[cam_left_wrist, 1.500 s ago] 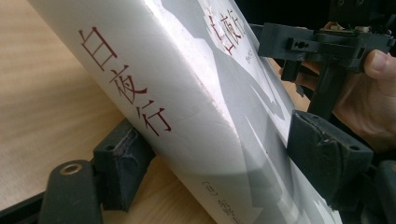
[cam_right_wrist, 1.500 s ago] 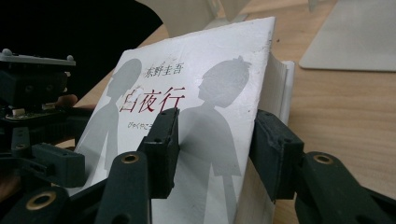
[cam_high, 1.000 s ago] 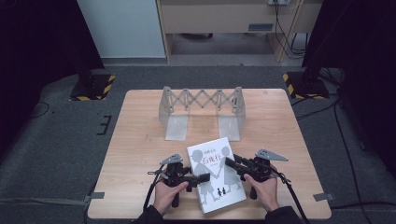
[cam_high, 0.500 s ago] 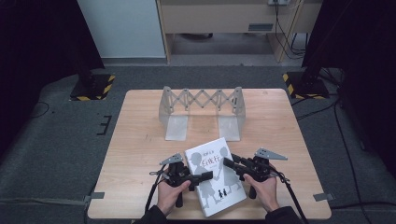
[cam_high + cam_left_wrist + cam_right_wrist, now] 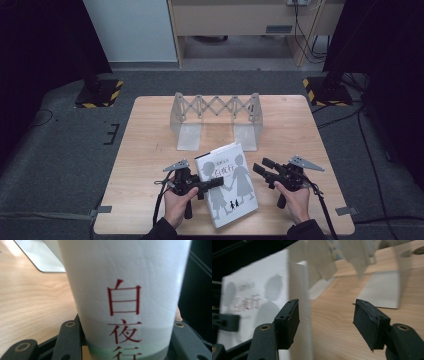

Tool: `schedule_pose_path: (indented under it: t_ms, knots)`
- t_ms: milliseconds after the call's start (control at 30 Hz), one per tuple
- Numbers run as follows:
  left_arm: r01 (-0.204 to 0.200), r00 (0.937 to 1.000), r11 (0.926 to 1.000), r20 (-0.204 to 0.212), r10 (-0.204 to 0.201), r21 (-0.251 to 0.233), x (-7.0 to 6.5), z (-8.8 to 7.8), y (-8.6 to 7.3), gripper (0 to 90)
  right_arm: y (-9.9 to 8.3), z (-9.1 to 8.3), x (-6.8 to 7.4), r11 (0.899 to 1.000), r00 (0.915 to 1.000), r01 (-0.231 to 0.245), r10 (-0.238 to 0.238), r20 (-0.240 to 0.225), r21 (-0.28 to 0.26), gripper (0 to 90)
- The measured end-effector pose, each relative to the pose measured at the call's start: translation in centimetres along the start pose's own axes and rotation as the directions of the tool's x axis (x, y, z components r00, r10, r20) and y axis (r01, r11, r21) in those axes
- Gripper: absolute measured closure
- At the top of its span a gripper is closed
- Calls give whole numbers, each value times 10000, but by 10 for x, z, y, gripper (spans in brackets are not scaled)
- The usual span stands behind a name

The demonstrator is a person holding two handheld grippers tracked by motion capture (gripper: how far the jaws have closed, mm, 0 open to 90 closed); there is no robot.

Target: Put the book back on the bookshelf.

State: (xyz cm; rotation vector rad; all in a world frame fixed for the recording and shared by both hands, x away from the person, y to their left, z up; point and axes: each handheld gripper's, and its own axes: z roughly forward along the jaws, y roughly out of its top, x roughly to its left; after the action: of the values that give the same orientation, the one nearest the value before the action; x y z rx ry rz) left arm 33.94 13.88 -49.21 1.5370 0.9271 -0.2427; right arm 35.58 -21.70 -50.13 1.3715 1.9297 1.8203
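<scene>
Wooden table (image 5: 150,150): left gripper (image 5: 212,182) clamps book (image 5: 227,187) spine; right gripper (image 5: 261,170) spread, just opened, empty.

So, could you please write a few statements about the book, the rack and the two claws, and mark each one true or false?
1. The left claw is clamped on the white book. True; its jaws have just been closing on the spine.
2. The right claw grips the book too. False; its jaws have just been opening and stand apart, beside the book's edge.
3. The folding rack stands behind the book. True.
4. The book stands in the rack. False; it is in front of it.
</scene>
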Motion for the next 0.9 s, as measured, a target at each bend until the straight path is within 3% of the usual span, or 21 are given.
schedule_pose_path:
  t_ms: [100,233,267,367,400,467,533,600,633,667,700,733,767,800,833,867,900]
  knots:
    - [-94,9999,9999,-126,93,-99,-1,-4,3,517,0,-3,-10,9988,9968,342,-366,715,345,347]
    - [-351,9987,9990,-388,340,-281,-6,-12,11,526,-1,-6,-19,9917,9807,983,-1107,1611,829,335]
    - [-424,9981,9986,-461,409,-324,-7,-14,13,526,-1,-6,-19,9917,9807,983,-1107,1611,829,335]
    - [-892,9933,9955,-764,867,-307,-14,-23,21,529,-1,-8,-25,9839,9665,1226,-1481,2096,1298,333]
    - [-892,9933,9955,-764,867,-307,-14,-23,21,529,-1,-8,-25,9839,9665,1226,-1481,2096,1298,333]
    - [-1214,9876,9921,-1043,1176,-305,-19,-29,27,529,-1,-10,-30,9735,9500,1453,-1872,2500,1765,329]
    - [-1369,9838,9901,-1211,1325,-293,-21,-33,30,529,-2,-11,-34,9707,9420,1461,-1954,2729,1908,311]
    - [-1519,9788,9880,-1430,1465,-275,-22,-37,34,529,-3,-12,-38,9632,9276,1541,-2177,3034,2200,297]
    - [-1519,9788,9880,-1430,1465,-275,-22,-37,34,529,-3,-12,-38,9632,9276,1541,-2177,3034,2200,297]
    - [-1598,9759,9868,-1550,1537,-276,-23,-40,35,529,-3,-12,-40,9576,9196,1537,-2288,3192,2438,300]
    - [-1842,9679,9826,-1784,1771,-237,-24,-45,39,528,-5,-13,-43,9482,9089,1585,-2491,3345,2755,295]
    - [-1842,9679,9826,-1784,1771,-237,-24,-45,39,528,-5,-13,-43,9482,9089,1585,-2491,3345,2755,295]
    - [-2015,9590,9793,-2074,1930,-203,-26,-49,43,528,-6,-13,-47,9374,8955,1669,-2738,3508,3057,287]
    - [-2015,9590,9793,-2074,1930,-203,-26,-49,43,528,-6,-13,-47,9374,8955,1669,-2738,3508,3057,287]
    - [-2099,9529,9774,-2289,1987,-256,-26,-54,46,528,-7,-13,-49,9302,8878,1624,-2834,3627,3291,280]
    - [-2099,9529,9774,-2289,1987,-256,-26,-54,46,528,-7,-13,-50,9281,8859,1595,-2850,3660,3365,273]
    - [-2140,9479,9762,-2488,1988,-354,-26,-60,49,528,-8,-14,-52,9256,8819,1574,-2886,3727,3442,267]
